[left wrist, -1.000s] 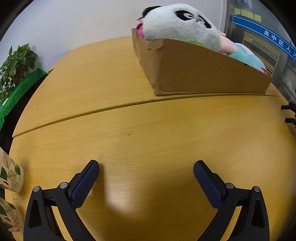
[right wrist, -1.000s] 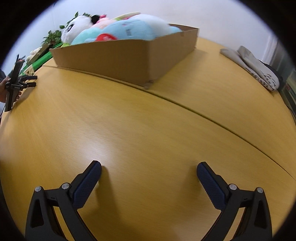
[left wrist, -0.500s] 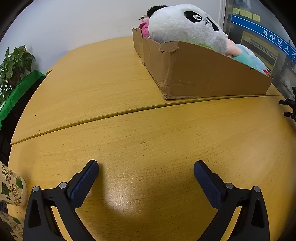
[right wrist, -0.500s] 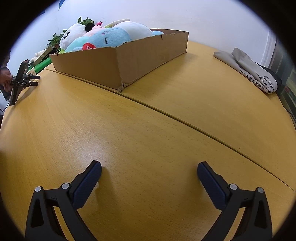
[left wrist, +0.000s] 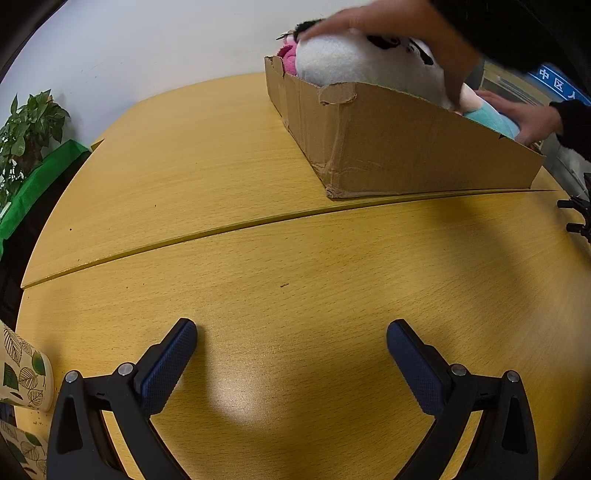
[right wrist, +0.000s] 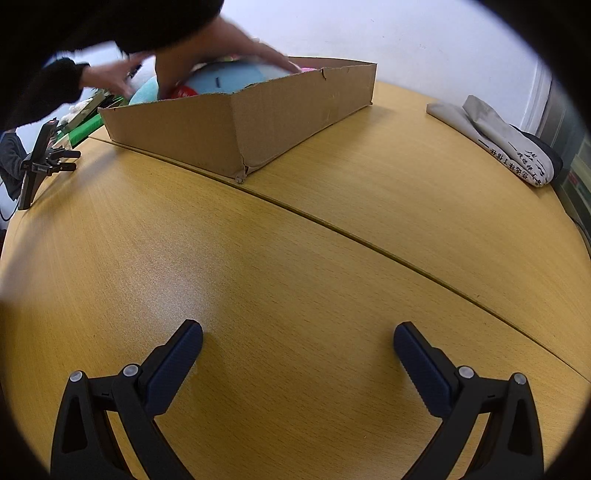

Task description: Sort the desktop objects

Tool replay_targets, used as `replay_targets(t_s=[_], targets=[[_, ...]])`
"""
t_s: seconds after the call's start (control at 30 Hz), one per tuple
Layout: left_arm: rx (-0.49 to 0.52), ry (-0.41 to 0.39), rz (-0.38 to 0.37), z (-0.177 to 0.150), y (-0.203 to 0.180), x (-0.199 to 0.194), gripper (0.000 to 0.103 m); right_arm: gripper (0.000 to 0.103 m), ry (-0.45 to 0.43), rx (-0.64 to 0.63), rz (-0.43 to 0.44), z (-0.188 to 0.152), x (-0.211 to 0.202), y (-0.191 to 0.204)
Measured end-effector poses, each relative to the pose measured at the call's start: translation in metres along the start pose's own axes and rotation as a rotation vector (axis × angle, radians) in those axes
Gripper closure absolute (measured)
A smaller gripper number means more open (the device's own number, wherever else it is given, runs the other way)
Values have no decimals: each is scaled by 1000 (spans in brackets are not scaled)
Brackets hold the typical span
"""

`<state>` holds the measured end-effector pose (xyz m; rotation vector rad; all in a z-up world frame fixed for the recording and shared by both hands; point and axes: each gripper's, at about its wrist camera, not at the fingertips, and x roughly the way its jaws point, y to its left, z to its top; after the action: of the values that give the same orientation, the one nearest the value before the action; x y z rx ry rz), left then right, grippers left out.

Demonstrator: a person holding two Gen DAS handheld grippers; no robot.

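Note:
A shallow cardboard box (left wrist: pixel 406 155) full of plush toys stands on the far part of the wooden table (left wrist: pixel 258 258). A white panda plush (left wrist: pixel 354 62) and a light blue plush (right wrist: pixel 229 77) lie in it. Two bare hands (left wrist: pixel 369 22) reach into the box and touch the toys. The box also shows in the right wrist view (right wrist: pixel 240 125). My left gripper (left wrist: pixel 291 350) is open and empty, low over bare table. My right gripper (right wrist: pixel 297 350) is open and empty, also over bare table, well short of the box.
Leaf-patterned paper cups (left wrist: pixel 22 373) stand at the left table edge. A potted plant (left wrist: pixel 26 125) and green cloth lie beyond it. A black stand (right wrist: pixel 40 158) sits at the left of the right wrist view. Folded grey cloth (right wrist: pixel 495 136) lies far right.
Two hands in dark sleeves have come in and now reach into the box onto the plush toys. Both views have swung a little relative to the box. Both grippers stay open.

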<state>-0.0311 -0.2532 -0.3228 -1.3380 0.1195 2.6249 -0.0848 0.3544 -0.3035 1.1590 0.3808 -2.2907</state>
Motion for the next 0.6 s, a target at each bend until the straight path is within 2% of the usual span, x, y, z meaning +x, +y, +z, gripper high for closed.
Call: replay_targets(t_s=[0.6], targets=[[3, 1, 0, 0, -1, 0, 0, 0, 1, -3, 0, -2, 0, -2]])
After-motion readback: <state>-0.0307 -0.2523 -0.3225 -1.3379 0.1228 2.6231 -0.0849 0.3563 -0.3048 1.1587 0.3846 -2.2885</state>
